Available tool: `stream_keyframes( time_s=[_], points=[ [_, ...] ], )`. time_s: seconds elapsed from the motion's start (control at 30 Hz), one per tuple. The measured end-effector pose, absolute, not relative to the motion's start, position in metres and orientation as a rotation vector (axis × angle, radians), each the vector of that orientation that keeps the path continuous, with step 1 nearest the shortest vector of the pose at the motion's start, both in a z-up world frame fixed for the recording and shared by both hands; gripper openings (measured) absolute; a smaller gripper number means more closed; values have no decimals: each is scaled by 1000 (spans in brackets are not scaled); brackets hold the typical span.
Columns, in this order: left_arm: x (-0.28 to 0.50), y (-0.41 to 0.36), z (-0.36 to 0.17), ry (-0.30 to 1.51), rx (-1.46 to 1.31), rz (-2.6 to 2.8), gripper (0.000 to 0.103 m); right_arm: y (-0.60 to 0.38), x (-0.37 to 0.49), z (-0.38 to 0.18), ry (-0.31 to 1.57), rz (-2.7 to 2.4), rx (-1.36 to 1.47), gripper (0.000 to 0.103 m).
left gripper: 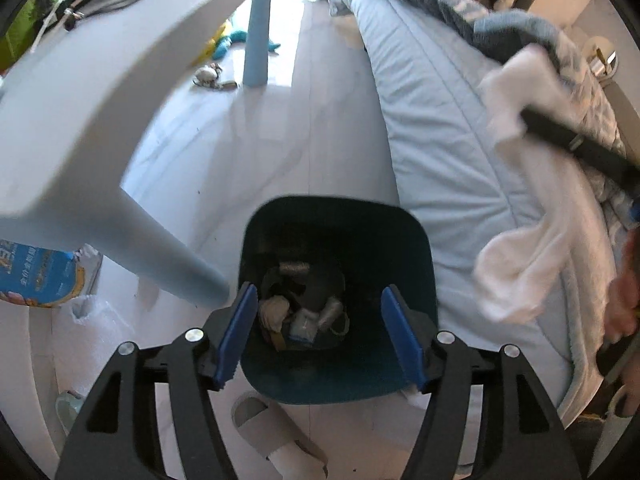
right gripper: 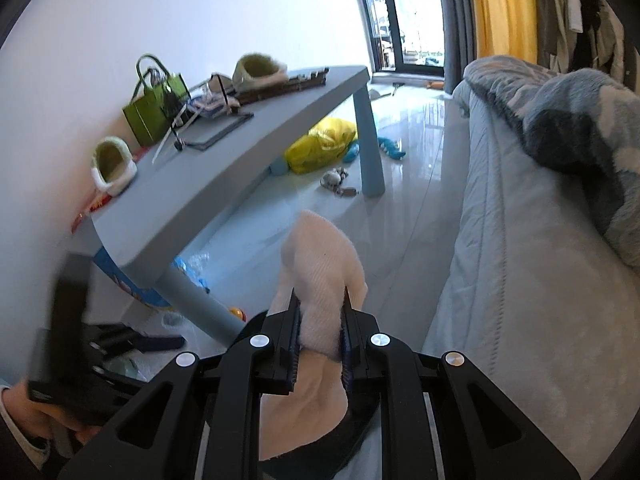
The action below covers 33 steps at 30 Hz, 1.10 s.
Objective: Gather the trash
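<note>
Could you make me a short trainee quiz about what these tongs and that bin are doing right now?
1. True or false: the right tongs are clamped on a white cloth.
2. What lies straight below the open left tongs? A) yellow bag B) dark bin C) slipper
3. Fill in: the bin already holds some ____.

Key: 1 true; 2 B; 3 trash.

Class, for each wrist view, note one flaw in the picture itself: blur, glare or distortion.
Left wrist view: the white cloth is motion-blurred, and the table edge bows from fisheye distortion. Right wrist view: the window is overexposed, with glare on the floor.
</note>
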<state>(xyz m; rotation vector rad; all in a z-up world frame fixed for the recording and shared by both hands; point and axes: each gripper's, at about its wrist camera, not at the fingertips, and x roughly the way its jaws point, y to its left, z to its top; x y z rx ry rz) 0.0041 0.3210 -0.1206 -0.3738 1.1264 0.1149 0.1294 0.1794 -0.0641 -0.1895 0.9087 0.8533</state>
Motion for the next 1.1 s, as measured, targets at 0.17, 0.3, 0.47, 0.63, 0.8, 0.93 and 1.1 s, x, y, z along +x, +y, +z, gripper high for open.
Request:
stream_keyframes(
  time_s=[0.17,0.3,0.47,0.63,0.8,0.93,1.1],
  points=[
    [-3,331,-96,1026,-388,127,66,198,125,-87,968,844,-263,17],
    [-10,336,-79,959,-385,141,58,212,122,-107,1022,841,-318,17],
    [-17,343,-63,888,-400,158,52,227,116,-130,1084,821,-418,19],
    [-23,347,-43,817,-406,159,52,238,107,-154,1160,824,-519,37],
    [-29,347,-25,772,-404,150,60,244,95,-170,1196,818,-601,55],
    [-37,337,-10,745,-363,156,68,233,94,-154,1167,822,-547,55],
    [-48,321,12,695,-287,191,82,208,88,-114,1076,804,-448,55]
  ],
)
